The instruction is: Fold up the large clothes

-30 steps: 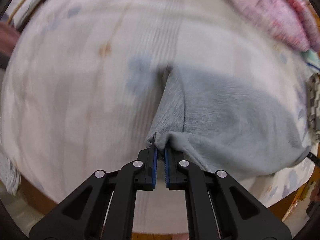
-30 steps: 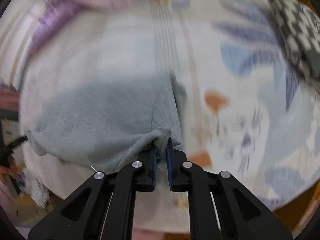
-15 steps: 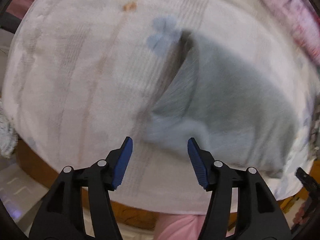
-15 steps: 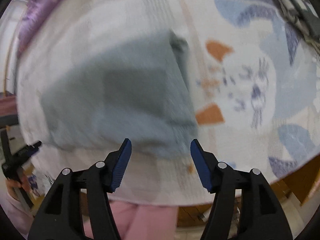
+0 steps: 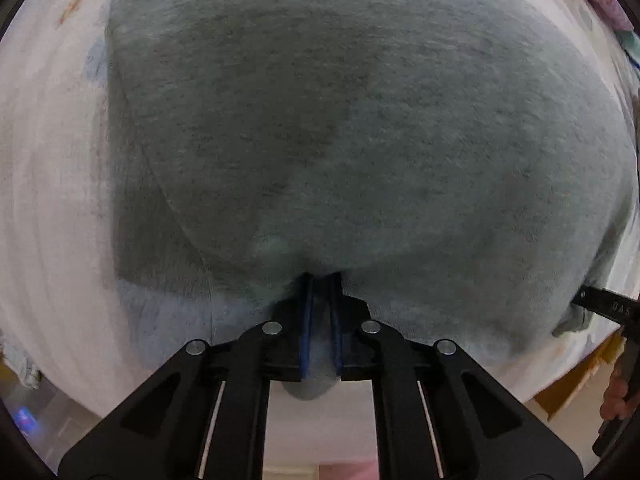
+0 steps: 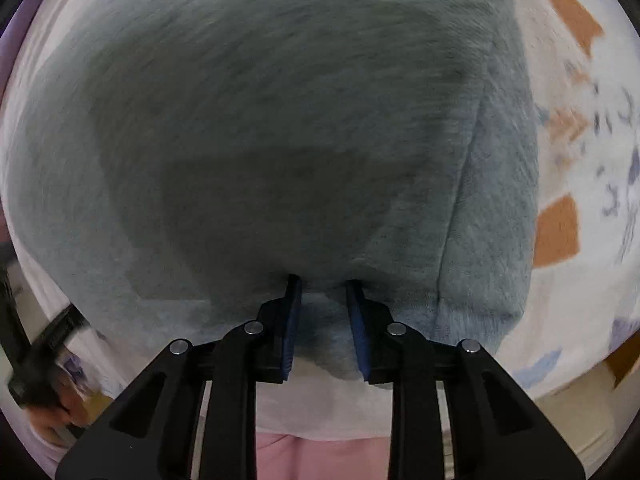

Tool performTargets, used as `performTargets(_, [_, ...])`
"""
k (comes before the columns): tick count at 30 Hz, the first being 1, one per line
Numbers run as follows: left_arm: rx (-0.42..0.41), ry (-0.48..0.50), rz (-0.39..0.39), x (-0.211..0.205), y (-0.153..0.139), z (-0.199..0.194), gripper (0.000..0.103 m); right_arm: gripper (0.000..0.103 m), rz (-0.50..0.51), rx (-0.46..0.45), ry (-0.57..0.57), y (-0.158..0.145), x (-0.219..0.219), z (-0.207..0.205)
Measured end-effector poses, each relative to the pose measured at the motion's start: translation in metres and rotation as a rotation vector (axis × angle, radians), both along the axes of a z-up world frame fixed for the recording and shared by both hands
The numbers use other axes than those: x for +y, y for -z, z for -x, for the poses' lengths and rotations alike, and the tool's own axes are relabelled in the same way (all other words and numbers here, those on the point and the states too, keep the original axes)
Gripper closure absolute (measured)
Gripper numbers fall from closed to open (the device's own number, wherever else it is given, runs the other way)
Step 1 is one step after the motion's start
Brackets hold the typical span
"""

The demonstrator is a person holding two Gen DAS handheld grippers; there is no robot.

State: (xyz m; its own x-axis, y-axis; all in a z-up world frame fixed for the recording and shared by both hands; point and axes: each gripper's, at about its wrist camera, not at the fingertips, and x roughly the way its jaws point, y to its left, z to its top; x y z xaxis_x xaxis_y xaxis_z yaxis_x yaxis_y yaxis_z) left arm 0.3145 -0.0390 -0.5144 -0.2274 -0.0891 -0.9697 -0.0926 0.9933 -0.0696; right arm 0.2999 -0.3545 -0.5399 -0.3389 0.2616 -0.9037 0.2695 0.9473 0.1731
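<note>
**Both grippers at the near edge of a folded grey garment**

A grey garment (image 5: pixel 360 120) fills most of both views. Its cloth is thick and fuzzy, like fleece or terry, with a fine nap, and it lies folded in soft layers on a bed sheet (image 5: pixel 44 184) that is pale with faint stripes. In the right wrist view the sheet (image 6: pixel 580 160) shows orange patches and blue-grey prints, smeared by blur. The garment (image 6: pixel 280 120) has a rounded, padded right edge there, with a seam or fold line running down its length.

The left gripper (image 5: pixel 319 284) has its blue-lined fingers drawn close together on the near hem, a bunch of grey cloth pinched between them and bulging out below. The right gripper (image 6: pixel 323 280) sits at the near edge too, its fingers narrowly parted with cloth lying between them; whether the pads actually press it is hard to make out.

Dark shadows of the grippers fall across the cloth. The far end of the garment is cut off by the lens rim. At the lower right of the left view a black part of the other gripper meets the garment's corner. A strip of pink fabric (image 6: pixel 320 456) shows below the bed edge.
</note>
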Motion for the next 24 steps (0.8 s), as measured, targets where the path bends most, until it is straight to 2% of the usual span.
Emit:
performTargets(2, [-0.01, -0.015, 0.006, 0.004, -0.017, -0.001, 0.095, 0.081, -0.024, -0.039, -0.004, -0.021, 0.003, -0.002])
performTargets(4, [-0.041, 0.008, -0.005, 0.001, -0.039, 0.0, 0.095, 0.081, -0.106, -0.081, 0.005, -0.041, 0.013, -0.004])
performTargets(6, [-0.06, 0.008, 0.043, -0.009, -0.053, 0.002, 0.095, 0.081, -0.133, -0.106, -0.004, -0.051, 0.024, -0.007])
performTargets(9, [-0.051, 0.039, 0.099, -0.029, -0.051, 0.003, 0.095, 0.081, -0.2, -0.123, -0.058, -0.051, 0.057, -0.013])
performTargets(11, [-0.013, 0.091, 0.12, -0.054, -0.028, 0.008, 0.097, 0.081, -0.17, -0.086, -0.106, -0.027, 0.08, -0.011])
performTargets(13, [-0.007, 0.183, 0.054, -0.071, -0.002, 0.013, 0.098, 0.081, -0.123, -0.105, -0.16, -0.005, 0.093, -0.005])
performTargets(14, [-0.008, 0.21, 0.036, -0.075, 0.001, 0.014, 0.098, 0.081, -0.127, -0.112, -0.147, -0.005, 0.092, -0.003])
performTargets(17, [-0.014, 0.203, 0.05, -0.072, -0.019, 0.009, 0.098, 0.082, -0.153, -0.064, -0.034, -0.027, 0.073, 0.001])
performTargets(18, [-0.042, 0.209, 0.032, -0.065, -0.03, 0.012, 0.098, 0.083, -0.142, -0.084, -0.043, -0.037, 0.067, 0.003])
performTargets(19, [-0.054, 0.213, -0.006, -0.057, -0.034, 0.013, 0.098, 0.083, -0.073, -0.115, -0.084, -0.046, 0.058, 0.007])
performTargets(21, [-0.04, 0.173, -0.079, -0.034, -0.028, 0.018, 0.098, 0.083, 0.092, -0.107, -0.132, -0.038, 0.034, 0.017])
performTargets(22, [-0.009, 0.088, -0.08, -0.012, -0.016, 0.022, 0.098, 0.083, 0.133, -0.081, -0.126, -0.026, 0.023, 0.022])
performTargets(23, [0.023, 0.002, -0.061, 0.007, -0.002, 0.027, 0.099, 0.082, 0.118, -0.053, -0.061, -0.009, 0.005, 0.03])
performTargets(24, [0.037, -0.104, 0.005, 0.027, 0.011, 0.032, 0.099, 0.08, 0.049, -0.044, 0.061, -0.004, -0.013, 0.033])
